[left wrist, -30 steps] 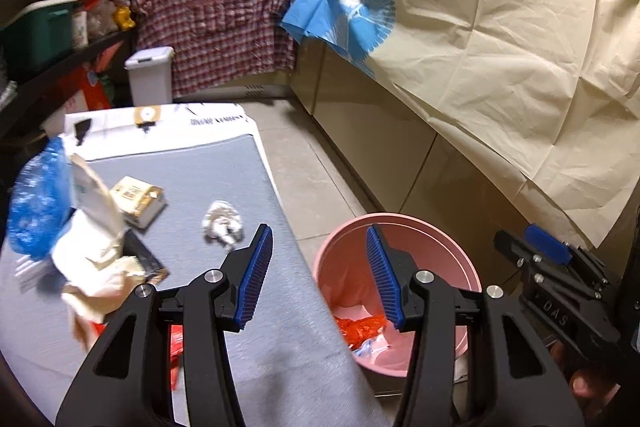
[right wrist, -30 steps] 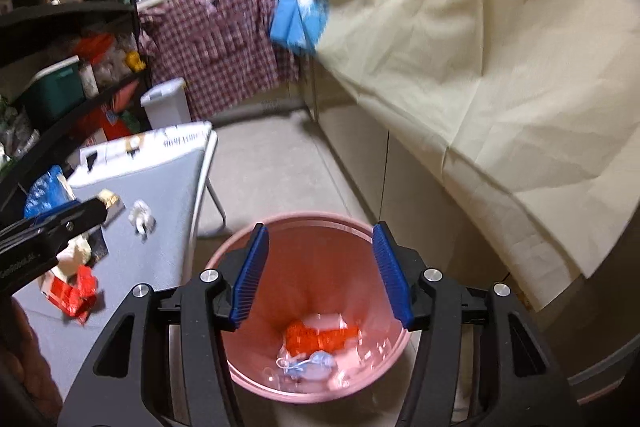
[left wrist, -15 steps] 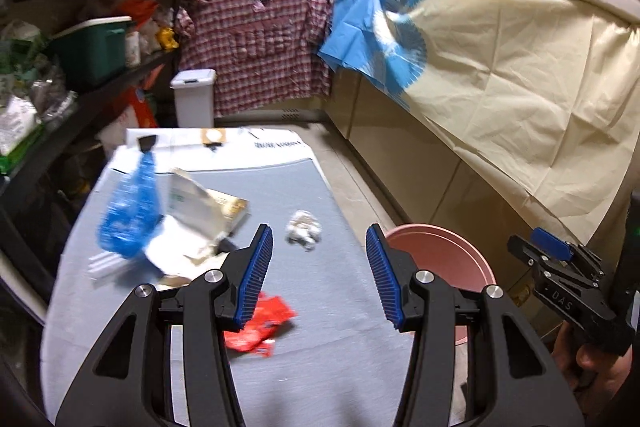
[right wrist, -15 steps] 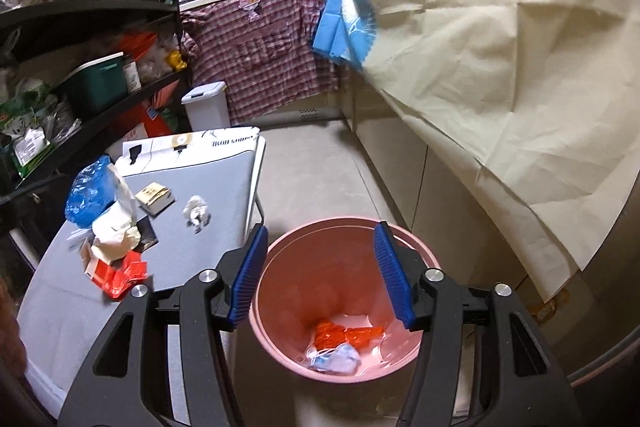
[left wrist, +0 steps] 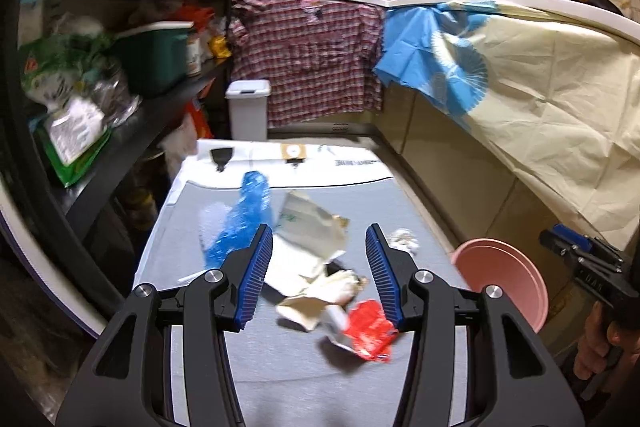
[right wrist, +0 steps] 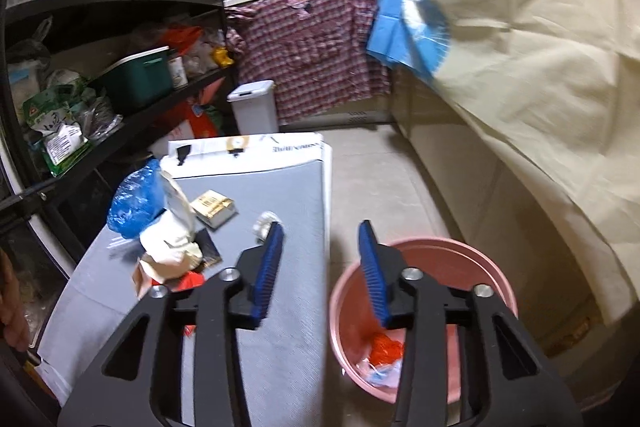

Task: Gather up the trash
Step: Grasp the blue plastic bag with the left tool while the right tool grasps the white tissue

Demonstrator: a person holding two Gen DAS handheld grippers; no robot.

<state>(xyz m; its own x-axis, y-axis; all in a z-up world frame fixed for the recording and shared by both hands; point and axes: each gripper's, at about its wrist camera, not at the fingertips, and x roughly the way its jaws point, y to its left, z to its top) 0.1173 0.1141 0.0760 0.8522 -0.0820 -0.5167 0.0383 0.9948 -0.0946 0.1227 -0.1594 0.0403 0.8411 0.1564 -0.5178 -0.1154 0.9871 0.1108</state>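
Grey table (left wrist: 280,379) holds litter beside the pink bucket (left wrist: 504,279); left hand-held gripper (left wrist: 318,277) gapes, empty. Right hand-held gripper (right wrist: 320,267) is closing on nothing; best straddle the red wrapper (left wrist: 370,329) squarely.

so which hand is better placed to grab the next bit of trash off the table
Left, probably. The left tool is open, empty and aimed straight at the paper pile and red wrapper on the table. The right tool is closing on nothing, over the gap between table edge and pink bin.
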